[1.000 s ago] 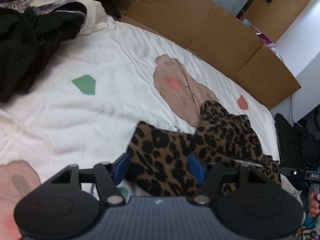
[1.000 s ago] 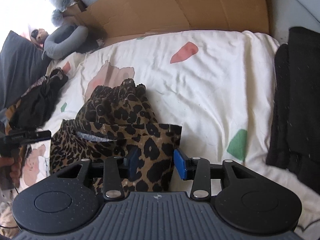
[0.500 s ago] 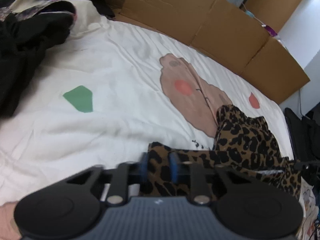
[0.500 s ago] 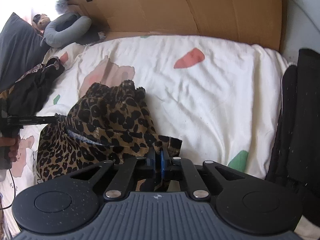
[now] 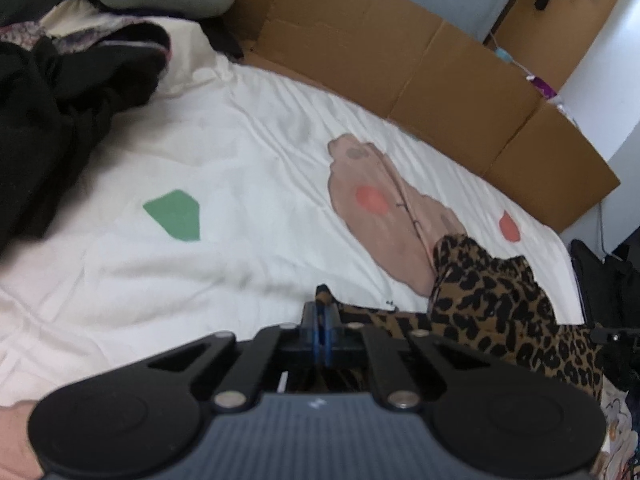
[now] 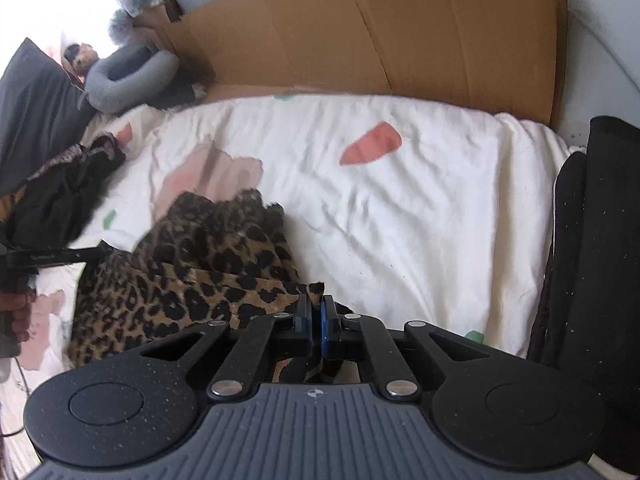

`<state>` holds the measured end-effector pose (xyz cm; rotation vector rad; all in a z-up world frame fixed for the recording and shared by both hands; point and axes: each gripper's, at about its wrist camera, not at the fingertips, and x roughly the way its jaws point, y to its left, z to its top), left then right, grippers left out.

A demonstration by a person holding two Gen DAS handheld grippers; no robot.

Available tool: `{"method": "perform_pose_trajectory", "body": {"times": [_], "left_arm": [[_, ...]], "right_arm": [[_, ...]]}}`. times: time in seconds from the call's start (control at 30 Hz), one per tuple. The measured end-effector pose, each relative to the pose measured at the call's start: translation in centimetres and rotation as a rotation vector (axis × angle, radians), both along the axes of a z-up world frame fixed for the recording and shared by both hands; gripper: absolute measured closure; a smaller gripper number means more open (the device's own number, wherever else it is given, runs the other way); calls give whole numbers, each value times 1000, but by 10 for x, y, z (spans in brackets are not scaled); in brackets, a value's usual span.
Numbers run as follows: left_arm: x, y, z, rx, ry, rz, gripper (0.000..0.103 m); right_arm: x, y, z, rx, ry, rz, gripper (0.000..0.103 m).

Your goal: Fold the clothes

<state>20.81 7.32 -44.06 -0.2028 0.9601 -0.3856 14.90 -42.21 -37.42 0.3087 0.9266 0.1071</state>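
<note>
A: Item: leopard garment [image 6: 208, 268], bunched on bed [image 6: 420, 208]. Grippers?
B: Left gripper [image 5: 322, 320], right gripper [image 6: 316, 316]: each clamped on a near corner, likely to lift and spread it.

Both grippers are now clamping where a second ago they were standing open. The left gripper [image 5: 322, 322], whose blue pads were straddling a wide flap of the brown-and-black leopard-print fabric garment [image 5: 504, 308], is now pinching one thin corner of it, and less of the garment is showing in the near middle of its view. The right gripper [image 6: 316, 322], earlier gaping around the garment's near edge, is now pinching a small corner peak. Between the two pinches the garment's near edge is now stretching flatter across the white patterned bed cover [image 6: 400, 220].
</note>
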Motion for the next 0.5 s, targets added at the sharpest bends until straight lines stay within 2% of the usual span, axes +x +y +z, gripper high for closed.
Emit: {"method": "perform_pose_trajectory", "body": {"times": [0.07,0.13,0.17,0.23,0.4,0.5], "left_arm": [[2,-3,-4,18,7,-5,97],[3,-5,-7,40,11,-5,90],[3,-7,-7,50,11,-4,80],[2,-8,-8,57,16,-10,68],[1,-13,-12,78,26,-42,67],[1,-14,-14,85,28,-47,66]], "right_arm": [[4,1,-10,-2,19,3,101],[8,4,-18,-16,37,10,100],[8,6,-20,-26,41,14,100],[10,11,-22,-50,49,21,96],[13,13,-29,-83,69,22,80],[15,13,-32,-87,77,25,79]]}}
